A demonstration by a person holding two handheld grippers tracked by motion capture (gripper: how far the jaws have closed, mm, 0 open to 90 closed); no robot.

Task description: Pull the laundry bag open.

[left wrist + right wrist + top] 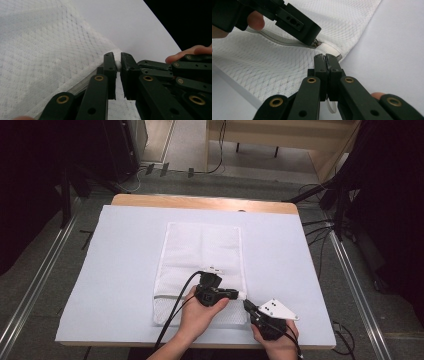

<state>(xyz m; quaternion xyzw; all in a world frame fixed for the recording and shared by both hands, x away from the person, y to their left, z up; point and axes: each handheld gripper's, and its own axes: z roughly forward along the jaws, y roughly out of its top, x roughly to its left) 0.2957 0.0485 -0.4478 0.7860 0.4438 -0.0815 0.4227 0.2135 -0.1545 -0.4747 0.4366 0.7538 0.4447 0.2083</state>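
Note:
A white mesh bag [200, 250] lies flat on the pale table cover [125, 270], with its zipper [170, 296] running across near the front end. My left gripper [239, 295] points right at the zipper's right end and is shut on the zipper pull [317, 44]. In the left gripper view its jaws [117, 56] pinch a small white bit [118, 65] over the mesh [37, 50]. My right gripper [246, 304] comes from the front right. Its jaws [325, 56] are shut on the bag's white end tab [331, 51], just below the left gripper [313, 37].
The cover reaches a bare wooden strip [200, 202] at the table's far edge. Cables [320, 227] and dark stands [340, 195] sit off the right side. Metal floor rails [40, 270] run along both sides. A cable [175, 310] trails from the left gripper over the bag.

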